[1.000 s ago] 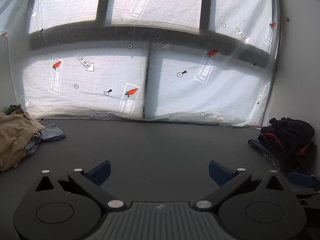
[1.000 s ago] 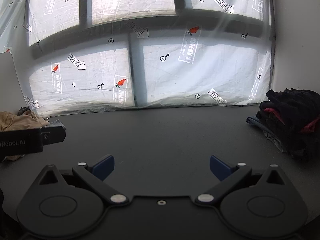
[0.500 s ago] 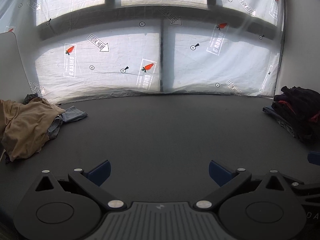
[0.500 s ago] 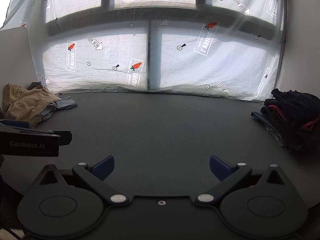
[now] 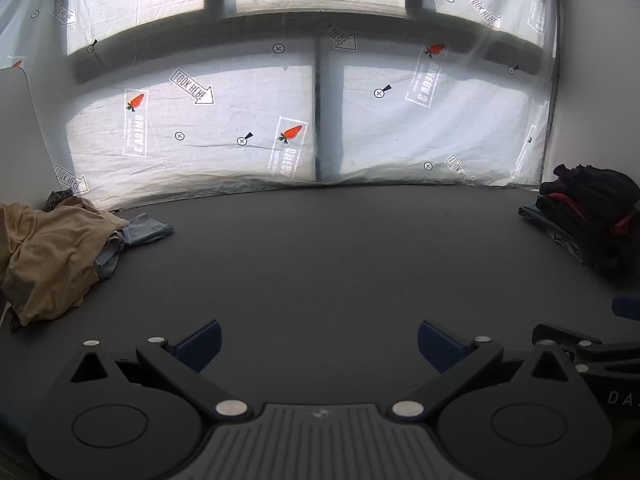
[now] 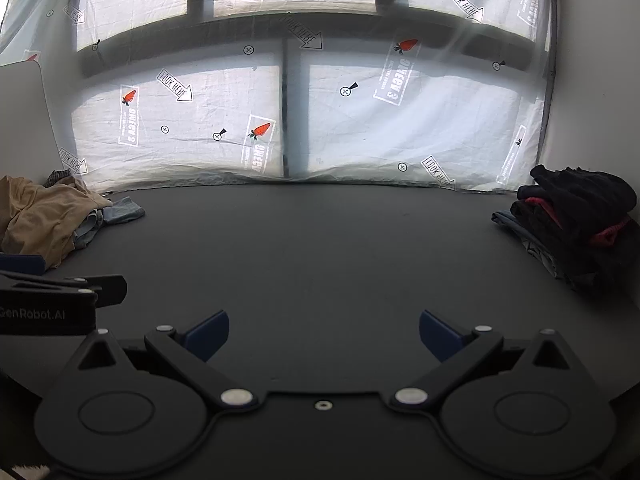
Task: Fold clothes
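A loose heap of tan clothes (image 5: pixel 52 252) with pale blue cloth (image 5: pixel 148 230) under it lies at the far left of the dark table (image 5: pixel 328 256); it also shows in the right wrist view (image 6: pixel 40 220). A stack of dark clothes with red trim (image 5: pixel 588 216) sits at the far right, and shows in the right wrist view (image 6: pixel 576 220). My left gripper (image 5: pixel 319 340) is open and empty above the table's near side. My right gripper (image 6: pixel 324 332) is open and empty beside it. Neither touches any cloth.
A window covered in printed white film (image 5: pixel 312 120) runs along the table's far edge. White walls (image 5: pixel 592 100) close in the right and left sides. The left gripper's body (image 6: pixel 52 300) shows at the left of the right wrist view.
Both views have swung and tilted a little, so the tan heap shows more fully at the left. Both grippers stay open and empty. The clothes have not moved.
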The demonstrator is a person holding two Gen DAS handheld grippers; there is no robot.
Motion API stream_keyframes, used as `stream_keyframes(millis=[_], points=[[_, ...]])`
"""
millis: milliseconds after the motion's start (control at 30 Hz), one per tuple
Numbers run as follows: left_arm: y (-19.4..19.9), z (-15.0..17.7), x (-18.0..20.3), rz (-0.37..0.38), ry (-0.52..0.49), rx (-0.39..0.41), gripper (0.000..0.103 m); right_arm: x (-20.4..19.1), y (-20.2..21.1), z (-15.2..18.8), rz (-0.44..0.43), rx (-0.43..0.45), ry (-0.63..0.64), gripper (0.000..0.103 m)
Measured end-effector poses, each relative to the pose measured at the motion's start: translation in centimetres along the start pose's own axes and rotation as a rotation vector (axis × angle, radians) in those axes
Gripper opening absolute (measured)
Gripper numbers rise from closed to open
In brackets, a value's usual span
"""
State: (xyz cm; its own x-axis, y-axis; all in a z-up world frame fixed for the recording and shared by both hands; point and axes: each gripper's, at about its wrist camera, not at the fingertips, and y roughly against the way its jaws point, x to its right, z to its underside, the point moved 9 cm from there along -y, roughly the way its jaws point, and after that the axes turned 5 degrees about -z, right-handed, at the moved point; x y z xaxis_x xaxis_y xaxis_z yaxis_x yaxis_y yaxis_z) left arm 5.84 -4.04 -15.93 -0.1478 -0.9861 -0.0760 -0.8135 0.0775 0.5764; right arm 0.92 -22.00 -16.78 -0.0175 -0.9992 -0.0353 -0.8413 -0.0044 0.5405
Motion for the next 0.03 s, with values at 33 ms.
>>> stream_keyframes(millis=[33], points=[[0.01, -0.02, -0.03, 0.000, -0.002, 0.002, 0.103, -0.03, 0.01, -0.09, 0.002, 0.003, 0.000, 0.103]])
